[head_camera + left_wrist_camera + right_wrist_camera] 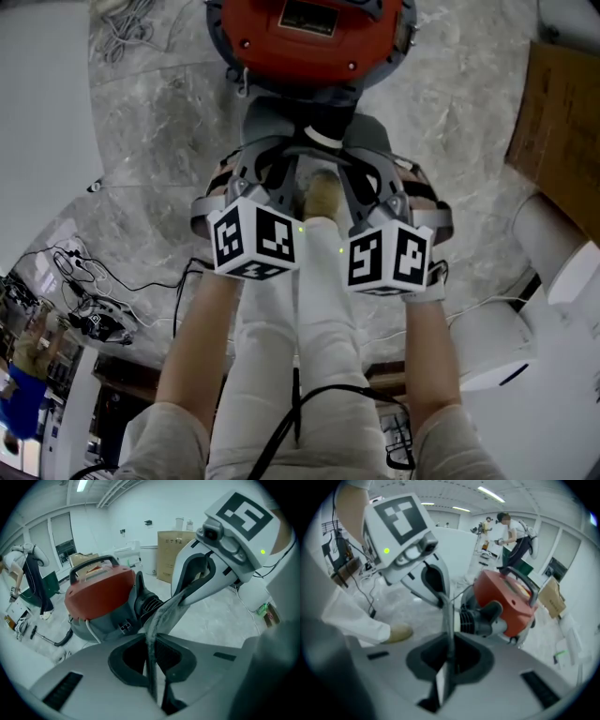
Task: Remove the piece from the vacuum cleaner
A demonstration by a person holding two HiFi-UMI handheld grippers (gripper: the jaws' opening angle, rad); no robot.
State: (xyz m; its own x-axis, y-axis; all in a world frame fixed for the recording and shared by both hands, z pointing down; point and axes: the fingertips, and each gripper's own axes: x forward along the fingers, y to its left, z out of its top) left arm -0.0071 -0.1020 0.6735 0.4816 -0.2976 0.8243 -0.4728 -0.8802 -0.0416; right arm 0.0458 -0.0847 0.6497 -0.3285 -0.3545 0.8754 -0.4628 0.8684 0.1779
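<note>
The red and grey vacuum cleaner (pixel 309 37) stands on the marble floor just ahead of both grippers, its black ribbed hose socket (pixel 149 604) facing me. A thin grey strip-like piece (pixel 166 613) stretches between the two grippers. My left gripper (pixel 152 667) is shut on one end of it. My right gripper (pixel 446 667) is shut on the other end of the same piece (pixel 446 609). In the head view the two marker cubes sit side by side over the person's legs, and the jaws and the piece are mostly hidden there.
A cardboard box (pixel 562 122) lies at the right and a white appliance (pixel 553 309) at the lower right. Cables (pixel 94 281) trail on the floor at the left. The person's shoe (pixel 322 195) is between the grippers. Other people (pixel 513 536) stand far behind.
</note>
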